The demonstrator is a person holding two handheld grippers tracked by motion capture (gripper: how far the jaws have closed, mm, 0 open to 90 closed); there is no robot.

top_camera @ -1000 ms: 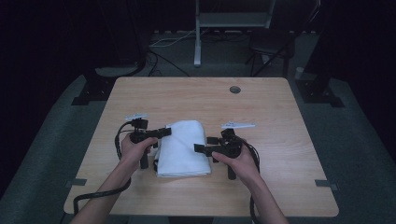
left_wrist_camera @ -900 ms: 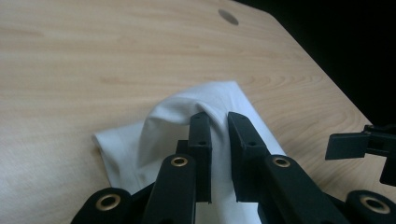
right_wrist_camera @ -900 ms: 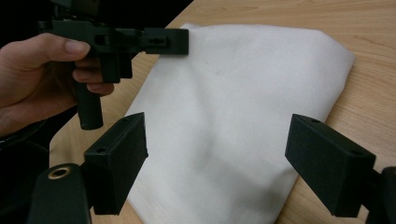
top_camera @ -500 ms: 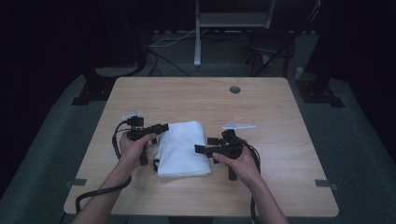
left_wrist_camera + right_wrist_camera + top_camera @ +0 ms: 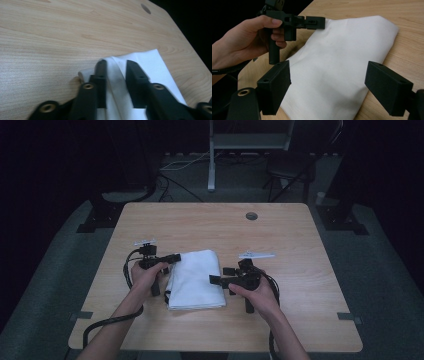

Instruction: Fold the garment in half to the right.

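Darkness swallows the room; left gripper (image 5: 113,68) just closed, pinching cloth (image 5: 196,279), right gripper (image 5: 329,82) agape.

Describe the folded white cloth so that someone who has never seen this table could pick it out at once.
Start from the light wooden table and look to its near half, between the person's two hands. There lies the folded white cloth, a flat rectangle, with the left gripper pinching a fold at its left edge and the right gripper open over its right edge. It is the one soft, white thing among black tools.
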